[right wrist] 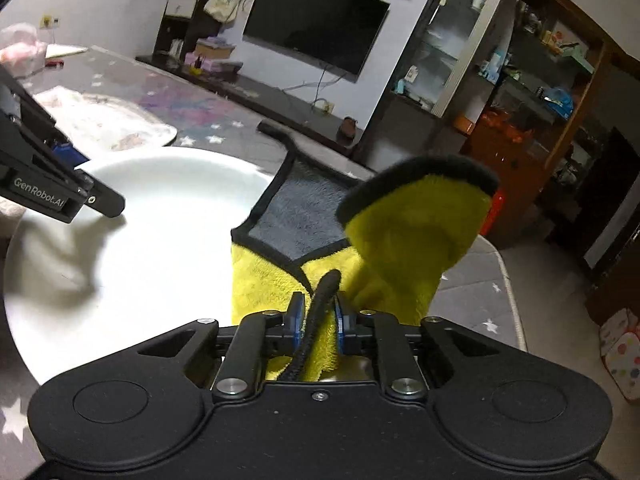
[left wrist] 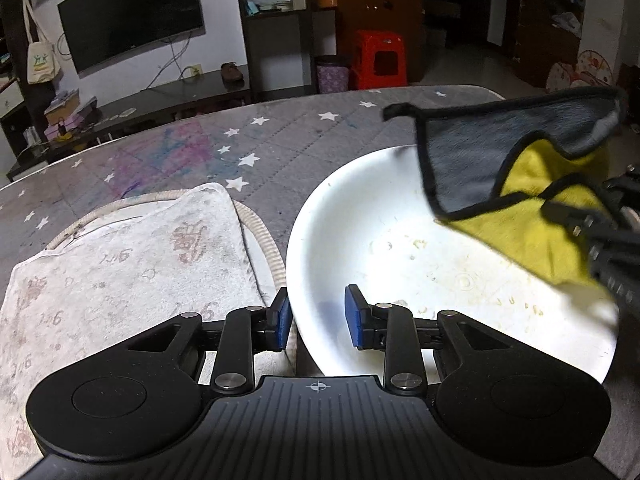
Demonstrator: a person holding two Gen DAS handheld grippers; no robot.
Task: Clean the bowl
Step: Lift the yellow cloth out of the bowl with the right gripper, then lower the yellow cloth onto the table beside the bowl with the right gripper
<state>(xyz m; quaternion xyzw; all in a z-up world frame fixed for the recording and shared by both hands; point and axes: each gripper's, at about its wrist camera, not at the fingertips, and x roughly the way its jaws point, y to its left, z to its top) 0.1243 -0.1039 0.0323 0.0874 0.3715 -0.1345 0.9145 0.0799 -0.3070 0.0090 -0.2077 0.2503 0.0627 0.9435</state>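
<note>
Heads up: your left gripper [left wrist: 316,322] sits half-open straddling the bowl [left wrist: 360,216] rim at 6 o'clock, unclamped, so once your right gripper [right wrist: 317,316], pinched on the cloth [right wrist: 400,240] at 3, starts wiping, it'll probably skate toward the towel [left wrist: 120,256].

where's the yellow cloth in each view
Left wrist view: the yellow cloth hangs at the right edge, over the right side of the white bowl, held by the right tool.
Right wrist view: centre, just above the tool's fingers, right of the bowl.
Shared landmark: the wall television.
</note>
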